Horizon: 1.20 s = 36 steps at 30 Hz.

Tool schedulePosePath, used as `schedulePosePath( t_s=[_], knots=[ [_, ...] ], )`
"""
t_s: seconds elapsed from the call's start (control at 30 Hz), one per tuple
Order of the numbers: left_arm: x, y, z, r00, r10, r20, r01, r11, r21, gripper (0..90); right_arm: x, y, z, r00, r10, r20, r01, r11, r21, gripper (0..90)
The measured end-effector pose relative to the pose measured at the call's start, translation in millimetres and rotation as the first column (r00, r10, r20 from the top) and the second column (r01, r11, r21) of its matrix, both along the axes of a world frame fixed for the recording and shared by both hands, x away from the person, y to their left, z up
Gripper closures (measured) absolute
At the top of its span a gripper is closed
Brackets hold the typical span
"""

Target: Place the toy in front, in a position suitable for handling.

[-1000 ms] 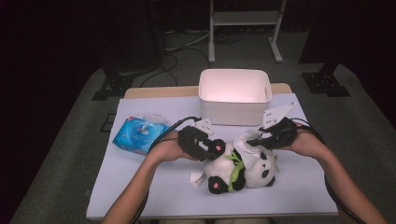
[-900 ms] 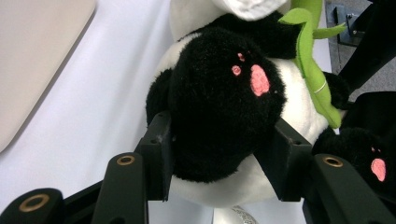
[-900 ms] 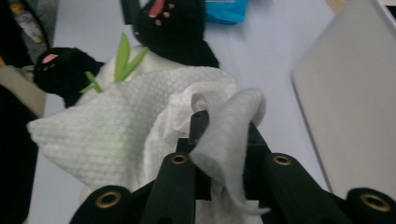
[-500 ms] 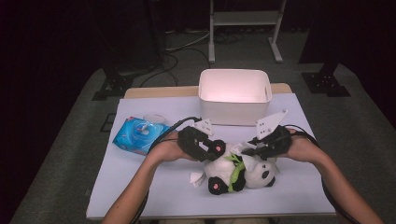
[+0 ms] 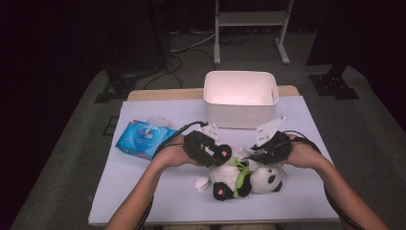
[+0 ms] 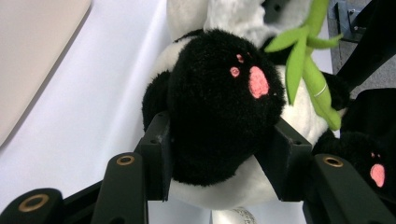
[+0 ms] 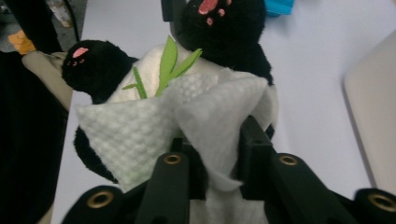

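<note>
Wiping is the work in hand here, as far as I am judging it. On the white counter [image 5: 143, 191], in front of the empty white plastic bin [image 5: 240, 98], the black and white plush panda with green felt leaves [image 5: 244, 177] is lying on its back, its long axis running left to right along the counter's near edge. The left gripper [image 5: 216, 154] is holding one black paw with pink pads [image 6: 219, 121]; its jaws are standing half open and pressing into the fur on both sides. The right gripper [image 5: 256, 152] is clamping a white textured wet wipe [image 7: 187, 126], and its jaws have just been closing further on the cloth. This wipe is hanging directly over the panda's white belly, beside the leaves, so the right hand is nearer for the next stroke. Both forearms are coming in low from the near side, wrists bent inward towards each other. A blue pack of wipes [image 5: 143, 138] is resting at far left.
</note>
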<state>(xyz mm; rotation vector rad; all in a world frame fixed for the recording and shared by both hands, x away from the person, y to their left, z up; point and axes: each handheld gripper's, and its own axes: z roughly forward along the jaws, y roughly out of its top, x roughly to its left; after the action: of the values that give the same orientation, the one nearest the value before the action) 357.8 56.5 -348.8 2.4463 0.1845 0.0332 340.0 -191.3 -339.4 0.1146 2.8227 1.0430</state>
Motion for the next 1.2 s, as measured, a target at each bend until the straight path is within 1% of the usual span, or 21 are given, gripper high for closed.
schedulePosePath(
  t_s=[0.07,0.13,0.17,0.2,0.23,0.27,0.4,0.47,0.53,0.63,0.7,0.73,0.9,0.93,0.97,1.07,1.2],
  knots=[
    [0.0,0.2,0.2,1.0,0.0,0.002,0.0,1.0,0.0,50.1,0.5,-3.2,2.1,0.9999,-0.009,0.009,0.009,1.0,-0.004,79.1],
    [-0.1,0.7,0.6,1.0,-0.003,-0.001,0.003,1.0,-0.002,50.2,1.1,-8.1,5.0,0.9997,-0.02,0.016,0.02,1.0,0.002,79.7],
    [-0.1,0.7,0.6,1.0,-0.003,-0.001,0.003,1.0,-0.002,50.2,1.1,-8.1,5.0,0.9997,-0.02,0.016,0.02,1.0,0.002,79.7],
    [0.1,1.0,0.6,1.0,-0.001,-0.004,0.001,1.0,-0.002,50.1,1.4,-14.0,6.7,0.9992,-0.036,0.014,0.036,0.999,0.01,79.8],
    [0.1,1.0,0.6,1.0,-0.001,-0.004,0.001,1.0,-0.002,50.1,1.4,-14.0,6.7,0.9992,-0.036,0.014,0.036,0.999,0.01,79.8],
    [0.3,0.9,0.4,1.0,-0.002,-0.004,0.002,1.0,-0.003,50.1,1.9,-20.5,7.4,0.9987,-0.049,0.011,0.049,0.999,0.016,80.0],
    [0.7,1.0,0.5,1.0,-0.003,-0.003,0.003,1.0,-0.001,50.0,0.6,-31.9,9.2,0.9969,-0.077,0.015,0.076,0.997,0.025,80.0],
    [1.1,1.3,0.4,1.0,-0.002,-0.005,0.002,1.0,-0.001,50.0,0.4,-34.9,9.4,0.9965,-0.082,0.017,0.082,0.996,0.027,79.9],
    [1.3,1.7,0.2,1.0,-0.002,-0.008,0.002,1.0,-0.004,50.1,-0.5,-43.5,9.0,0.9947,-0.102,0.012,0.102,0.995,0.022,79.9],
    [1.9,2.1,-0.2,0.9999,0.001,-0.011,-0.001,1.0,-0.004,50.1,-0.9,-49.6,8.0,0.9928,-0.118,0.017,0.118,0.993,0.013,79.9],
    [2.5,2.6,-0.6,0.9999,0.004,-0.015,-0.004,1.0,-0.006,50.1,-1.9,-60.6,3.1,0.9892,-0.146,0.007,0.146,0.989,0.003,79.9],
    [2.8,2.8,-0.9,0.9999,0.004,-0.015,-0.004,1.0,-0.008,50.1,-1.9,-60.6,3.1,0.9892,-0.146,0.007,0.146,0.989,0.003,79.9],
    [4.0,2.5,-1.5,0.9997,0.01,-0.022,-0.011,0.9999,-0.008,49.8,-4.6,-74.6,-5.8,0.984,-0.177,-0.015,0.178,0.984,0.026,79.6],
    [4.0,2.5,-1.5,0.9997,0.01,-0.022,-0.011,0.9999,-0.008,49.8,-4.6,-74.6,-5.8,0.984,-0.177,-0.015,0.178,0.984,0.026,79.6],
    [4.0,2.1,-1.0,0.9997,0.007,-0.022,-0.007,1.0,-0.004,49.8,-4.6,-76.0,-6.4,0.9838,-0.178,-0.022,0.179,0.983,0.043,79.4],
    [4.4,1.6,-0.9,0.9997,0.007,-0.025,-0.007,1.0,-0.003,49.7,-4.2,-73.6,-5.6,0.9847,-0.173,-0.021,0.174,0.984,0.048,79.1],
    [3.8,1.3,-0.5,0.9997,-0.001,-0.024,0.001,1.0,-0.007,49.5,0.6,-56.3,-0.2,0.9899,-0.141,-0.014,0.142,0.988,0.054,78.8]
  ],
)
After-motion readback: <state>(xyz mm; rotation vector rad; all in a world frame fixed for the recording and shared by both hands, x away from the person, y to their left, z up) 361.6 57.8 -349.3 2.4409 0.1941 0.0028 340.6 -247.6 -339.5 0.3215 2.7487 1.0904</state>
